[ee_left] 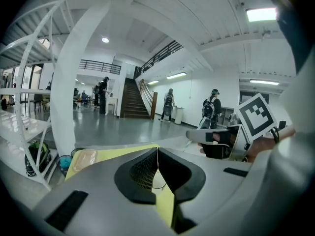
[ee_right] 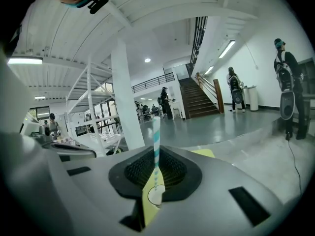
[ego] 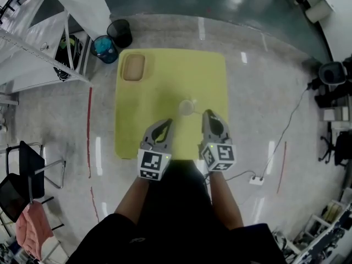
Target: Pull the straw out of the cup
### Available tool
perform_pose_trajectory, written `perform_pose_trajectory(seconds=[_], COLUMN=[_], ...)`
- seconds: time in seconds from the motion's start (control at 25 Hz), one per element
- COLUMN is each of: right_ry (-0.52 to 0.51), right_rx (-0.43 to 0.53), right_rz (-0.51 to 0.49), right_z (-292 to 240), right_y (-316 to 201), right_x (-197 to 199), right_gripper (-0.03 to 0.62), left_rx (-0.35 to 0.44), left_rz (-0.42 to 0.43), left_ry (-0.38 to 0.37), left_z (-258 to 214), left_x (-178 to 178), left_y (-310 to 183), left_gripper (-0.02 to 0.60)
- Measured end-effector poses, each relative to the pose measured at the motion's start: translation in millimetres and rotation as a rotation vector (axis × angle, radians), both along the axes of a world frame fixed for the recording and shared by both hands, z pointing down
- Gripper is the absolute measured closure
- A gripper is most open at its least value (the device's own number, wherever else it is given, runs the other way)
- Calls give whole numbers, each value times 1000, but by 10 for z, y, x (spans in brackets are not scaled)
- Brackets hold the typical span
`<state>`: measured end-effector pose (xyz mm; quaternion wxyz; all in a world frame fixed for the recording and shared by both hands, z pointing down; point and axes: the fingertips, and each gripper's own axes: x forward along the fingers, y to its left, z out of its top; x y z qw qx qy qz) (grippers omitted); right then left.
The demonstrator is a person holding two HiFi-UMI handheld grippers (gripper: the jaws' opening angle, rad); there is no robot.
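1. Yellow worktop (ego: 203, 76), square, standing on a pale speckled floor (ego: 258, 92).
2. Cup (ego: 187, 108), clear and small, upright near the middle of the worktop, just beyond the tips of both grippers. Through the gap under each gripper's jaws it shows as a round rim on the yellow surface.
3. Straw (ee_right: 155, 132), white with teal stripes, upright between the jaws of the right gripper (ee_right: 156, 154). Its top rises above the jaws and its lower end hangs over the cup's mouth. Whether the end is clear of the rim cannot be told.
4. Right gripper, jaws closed on the straw, held on the near right of the cup in the head view.
5. Left gripper (ee_left: 157, 154), jaws closed pad to pad with nothing between them, held on the near left of the cup, apart from it.
6. Tan tray (ego: 133, 67), shallow, at the far left corner of the worktop.
7. Two bins (ego: 104, 48), one teal-lined and one black, on the floor past that corner.
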<state>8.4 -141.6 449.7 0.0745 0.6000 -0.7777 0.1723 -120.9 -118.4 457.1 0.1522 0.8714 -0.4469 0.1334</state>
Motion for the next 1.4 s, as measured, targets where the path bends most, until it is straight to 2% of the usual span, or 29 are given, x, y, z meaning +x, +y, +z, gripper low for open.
perform_pose_trajectory(seconds=[0.32,0.52,0.72,0.92,1.24,1.4], right_ry=[14,20,36,46,49,49], right_rx=[47,81,88,144,91,108], right_rz=[34,-2,-50,-97,-124,-144], right_z=[-318,-451,-593,-769,-877,-917], right_y=[220,281,345,357,432,438], right_x=[70,184,224,316,359,297], right_gripper=[559,559,559,559,559,559], left_rx=[39,57,92,107,131,136], left_rz=[17,2,-59,-90,-127,-129], left_ry=[21,12,6,2,8,10], left_z=[-239,-347,-490,-622,-805,-825], left_x=[48,181,201,263,262,258], left_y=[46,95,107,128,170,182], left_gripper=[537,537,537,537,537,537])
